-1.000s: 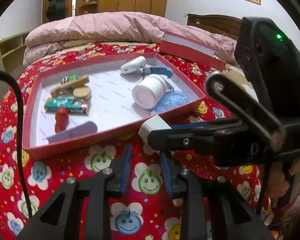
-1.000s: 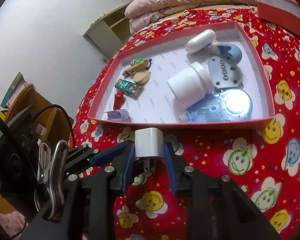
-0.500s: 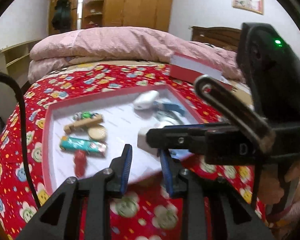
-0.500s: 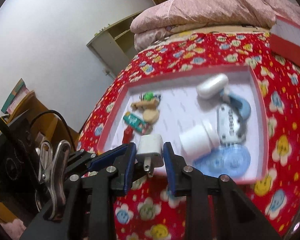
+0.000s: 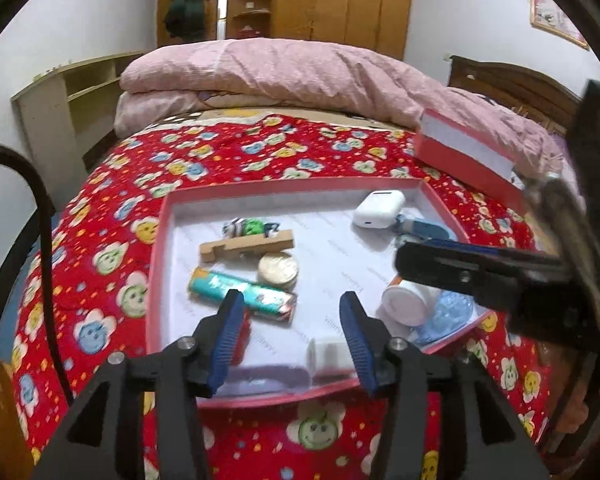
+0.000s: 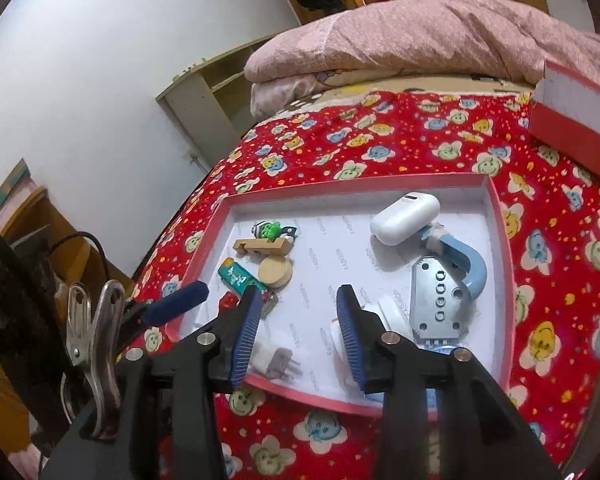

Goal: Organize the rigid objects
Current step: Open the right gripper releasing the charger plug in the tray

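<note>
A white plug adapter lies on its side near the front wall of the red tray on the bed, its prongs facing the right gripper, which hangs over it spread wide and grasping nothing. The left gripper is likewise released and empty. With an earbud case, a wooden block and other small items also inside, the sorting looks close to finished, since nothing loose shows on the bedspread.

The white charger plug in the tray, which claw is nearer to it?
Right. The right claw hangs open just above the charger plug near the tray's front edge; the left claw sits off to its left.
</note>
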`<state>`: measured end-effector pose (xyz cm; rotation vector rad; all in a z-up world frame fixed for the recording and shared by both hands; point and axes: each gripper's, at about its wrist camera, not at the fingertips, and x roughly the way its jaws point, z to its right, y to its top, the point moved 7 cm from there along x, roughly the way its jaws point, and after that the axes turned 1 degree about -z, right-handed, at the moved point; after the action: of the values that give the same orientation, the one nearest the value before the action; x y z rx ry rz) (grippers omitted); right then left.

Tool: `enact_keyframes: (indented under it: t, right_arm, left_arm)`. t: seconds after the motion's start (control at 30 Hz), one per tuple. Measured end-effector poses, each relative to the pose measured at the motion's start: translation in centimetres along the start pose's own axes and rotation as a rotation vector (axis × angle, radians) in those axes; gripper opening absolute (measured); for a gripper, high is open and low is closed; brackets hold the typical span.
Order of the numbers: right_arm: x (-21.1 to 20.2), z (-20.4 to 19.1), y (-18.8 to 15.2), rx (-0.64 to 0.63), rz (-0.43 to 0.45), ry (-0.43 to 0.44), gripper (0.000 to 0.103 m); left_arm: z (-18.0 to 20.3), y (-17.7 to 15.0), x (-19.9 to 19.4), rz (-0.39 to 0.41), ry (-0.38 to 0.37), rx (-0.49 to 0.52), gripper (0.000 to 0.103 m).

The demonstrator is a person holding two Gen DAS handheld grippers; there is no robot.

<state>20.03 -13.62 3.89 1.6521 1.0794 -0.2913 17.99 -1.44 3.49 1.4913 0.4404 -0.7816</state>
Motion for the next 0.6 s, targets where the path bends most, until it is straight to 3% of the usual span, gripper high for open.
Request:
enact_keyframes:
  t: [0.43, 0.6]
  right_arm:
    - [-5.1, -2.3, -3.6, -0.074, 0.099, -0.052, 0.05]
    - [-6.3, -2.0, -6.1, -0.092, 0.132, -0.127, 0.052]
  left_arm:
    - [-1.6, -3.8, -4.9, -0.007, 0.134, -0.084, 0.06]
    - [-1.3, -5.9, -5.5, -0.031, 0.15, -0.103, 0.06]
